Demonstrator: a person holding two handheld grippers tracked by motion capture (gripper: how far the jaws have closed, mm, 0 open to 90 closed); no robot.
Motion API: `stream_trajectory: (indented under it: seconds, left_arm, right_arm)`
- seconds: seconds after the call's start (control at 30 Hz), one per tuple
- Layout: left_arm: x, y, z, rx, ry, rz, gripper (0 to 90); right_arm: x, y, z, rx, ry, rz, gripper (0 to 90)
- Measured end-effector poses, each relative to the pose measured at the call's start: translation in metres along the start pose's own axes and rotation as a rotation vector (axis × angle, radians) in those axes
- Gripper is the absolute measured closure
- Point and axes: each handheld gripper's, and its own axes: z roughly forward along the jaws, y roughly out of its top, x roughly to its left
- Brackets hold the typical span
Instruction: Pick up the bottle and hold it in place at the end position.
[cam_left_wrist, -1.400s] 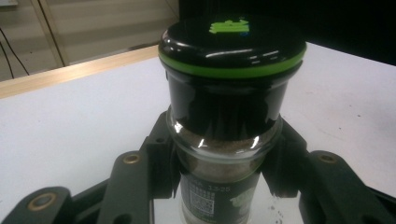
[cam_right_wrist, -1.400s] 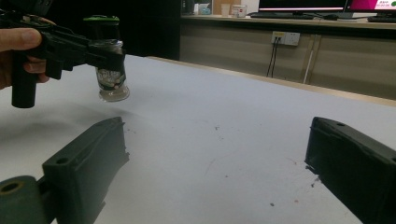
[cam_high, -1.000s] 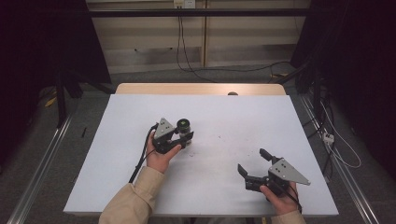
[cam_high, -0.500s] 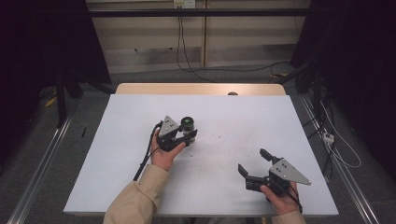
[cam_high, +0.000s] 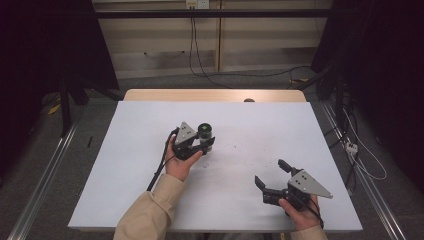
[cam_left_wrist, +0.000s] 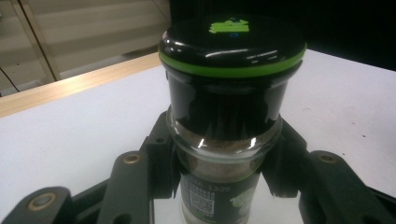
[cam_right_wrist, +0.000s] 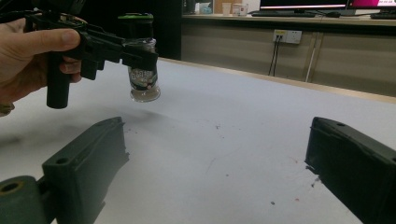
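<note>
A glass spice jar (cam_high: 205, 131) with a black lid and a green ring is clamped at its neck by my left gripper (cam_high: 206, 142), held left of the table's centre. In the left gripper view the jar (cam_left_wrist: 231, 93) stands upright between the black jaws, with brown contents under the lid. From the right gripper view, the jar (cam_right_wrist: 142, 70) hangs a little above the white surface, its shadow below it. My right gripper (cam_high: 270, 171) rests near the front right of the table, jaws wide apart with nothing between them (cam_right_wrist: 217, 158).
The white table (cam_high: 125, 165) has a wooden strip (cam_high: 215, 95) along its far edge and a few small dark specks (cam_high: 235, 147) near the middle. A black cable (cam_high: 157, 172) trails from the left gripper toward the front. Dark floor and rails flank both sides.
My left gripper has shifted slightly to the right with the jar in it. The right gripper has stayed put.
</note>
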Motion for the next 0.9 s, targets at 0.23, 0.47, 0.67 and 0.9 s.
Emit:
stream_trajectory:
  seconds: [0.23, 0.47, 0.67, 0.9]
  left_arm:
    - [-0.003, 0.001, 0.006, 0.002, -0.005, 0.001, 53.4]
    - [-0.005, -0.002, 0.012, 0.001, -0.012, 0.002, 53.4]
    - [-0.005, -0.004, 0.018, 0.001, -0.004, -0.002, 53.4]
    - [-0.006, -0.003, 0.024, 0.000, -0.003, 0.020, 53.4]
  right_arm:
    - [-0.001, 0.000, 0.000, 0.000, -0.002, 0.001, 4.4]
    - [-0.001, 0.000, 0.001, 0.002, -0.001, 0.003, 4.4]
    - [0.000, -0.001, 0.002, 0.005, 0.004, 0.001, 4.5]
    - [0.000, -0.001, 0.003, 0.010, 0.001, 0.007, 4.5]
